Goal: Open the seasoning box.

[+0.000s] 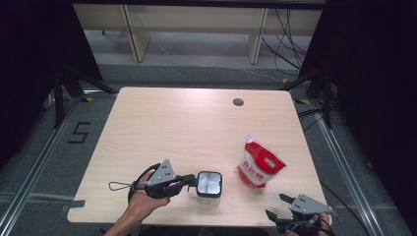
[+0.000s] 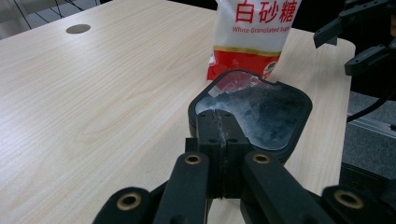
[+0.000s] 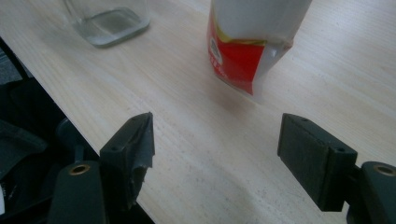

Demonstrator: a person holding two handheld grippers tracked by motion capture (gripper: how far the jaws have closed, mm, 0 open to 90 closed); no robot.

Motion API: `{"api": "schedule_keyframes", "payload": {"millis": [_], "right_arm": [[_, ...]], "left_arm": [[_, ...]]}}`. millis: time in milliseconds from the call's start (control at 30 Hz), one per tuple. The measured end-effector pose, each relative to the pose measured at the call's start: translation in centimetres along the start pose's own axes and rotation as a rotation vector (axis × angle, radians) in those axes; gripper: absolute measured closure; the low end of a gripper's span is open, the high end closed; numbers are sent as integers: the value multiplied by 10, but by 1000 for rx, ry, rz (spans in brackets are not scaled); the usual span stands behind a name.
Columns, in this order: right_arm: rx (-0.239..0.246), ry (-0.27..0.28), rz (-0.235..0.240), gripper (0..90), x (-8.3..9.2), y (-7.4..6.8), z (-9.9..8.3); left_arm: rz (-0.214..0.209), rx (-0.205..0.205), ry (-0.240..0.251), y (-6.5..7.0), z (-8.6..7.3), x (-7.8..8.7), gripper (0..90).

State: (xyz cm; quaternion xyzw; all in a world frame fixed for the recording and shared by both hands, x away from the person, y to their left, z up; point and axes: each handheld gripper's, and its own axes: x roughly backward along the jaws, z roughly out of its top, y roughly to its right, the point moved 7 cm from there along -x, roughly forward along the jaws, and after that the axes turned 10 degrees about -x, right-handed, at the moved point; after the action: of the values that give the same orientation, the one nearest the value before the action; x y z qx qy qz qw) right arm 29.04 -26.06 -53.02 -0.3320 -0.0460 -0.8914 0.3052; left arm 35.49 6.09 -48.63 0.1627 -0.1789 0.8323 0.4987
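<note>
We see the pale table [image 1: 196,128] evenly lit from overhead, dark curtains swallowing both sides of the high view, soft short shadows beneath objects, faint sheen on the jar rim [image 2: 280,88], near jaws blurred low in both gripper views, mild graininess throughout.

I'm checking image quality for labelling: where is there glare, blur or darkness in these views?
High view: dark at both sides, glare along the table's far edge. Left gripper view: the sugar bag and jar rim are fairly sharp, the left gripper up close soft. Right gripper view: bag top washed out, right gripper pads blurred.
</note>
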Motion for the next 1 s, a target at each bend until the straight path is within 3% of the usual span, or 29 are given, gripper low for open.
{"api": "schedule_keyframes", "payload": {"millis": [100, 133, 200, 400, 467, 567, 700, 800, 833, 867, 1000], "right_arm": [[-3, 1, 4, 287, 0, -1, 1], [35, 12, 5, 290, -1, 1, 3], [7, 2, 8, 292, -1, -2, 2], [44, 20, 38, 312, -3, -8, 7], [48, 26, 57, 338, -4, -14, 10], [103, 55, 90, 423, -9, -23, 19], [117, 80, 112, 491, -12, -30, 28], [128, 89, 116, 546, -14, -33, 34], [130, 90, 118, 563, -16, -35, 35], [115, 84, 122, 577, -16, -38, 36], [165, 100, 134, 627, -23, -43, 43]], "left_arm": [[-3, -6, 0, -2, -1, -2, 891], [1, 13, 2, -1, -1, -2, 891], [1, 14, 3, -1, -1, -2, 891], [-4, 20, 13, -2, -2, -2, 891], [-1, 23, 16, -2, -2, -2, 891], [-3, 34, 21, -1, -3, -2, 891], [3, 44, 28, -1, -3, -2, 890], [-1, 50, 38, -2, -3, -2, 891], [-1, 72, 42, 0, -3, -3, 890], [-2, 69, 44, -1, -3, -3, 890], [-2, 78, 47, -1, -4, -3, 890]]}}
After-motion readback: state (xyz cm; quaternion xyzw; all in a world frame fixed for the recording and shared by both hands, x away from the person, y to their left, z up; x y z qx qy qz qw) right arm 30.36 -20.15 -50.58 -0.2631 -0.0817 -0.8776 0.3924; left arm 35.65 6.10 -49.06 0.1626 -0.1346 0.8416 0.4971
